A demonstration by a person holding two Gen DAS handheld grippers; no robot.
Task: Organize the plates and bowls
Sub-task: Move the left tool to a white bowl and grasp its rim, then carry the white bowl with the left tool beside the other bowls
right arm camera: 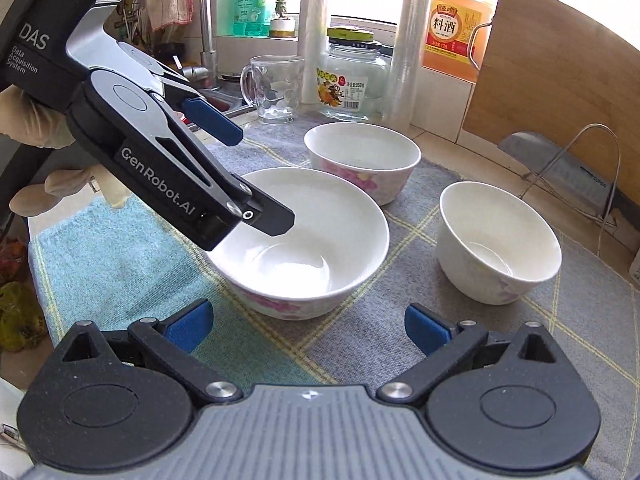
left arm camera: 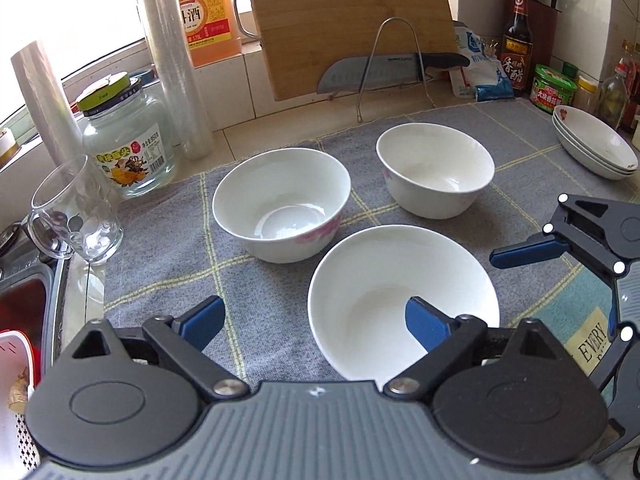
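Observation:
Three white bowls with pink flowers stand on a grey checked mat [left arm camera: 160, 264]. The nearest bowl [left arm camera: 404, 300] [right arm camera: 304, 240] lies under my left gripper [left arm camera: 316, 322], which is open, its right finger over the bowl's inside and its left finger outside the rim. In the right wrist view the left gripper [right arm camera: 248, 172] hangs over that bowl's left rim. A second bowl [left arm camera: 282, 204] [right arm camera: 362, 160] and a smaller third bowl [left arm camera: 436, 170] [right arm camera: 498, 242] stand behind. My right gripper [right arm camera: 308, 330] is open and empty, just in front of the nearest bowl. Stacked plates [left arm camera: 594, 142] sit far right.
A glass mug [left arm camera: 76, 212], a glass jar [left arm camera: 128, 140], plastic wrap rolls [left arm camera: 176, 56] and a cooking wine jug [left arm camera: 208, 12] stand left and behind. A cutting board [left arm camera: 352, 24] and knife [left arm camera: 384, 70] lean on a wire rack. Sauce bottles [left arm camera: 518, 40] stand at the back right. A sink [right arm camera: 212, 92] lies left.

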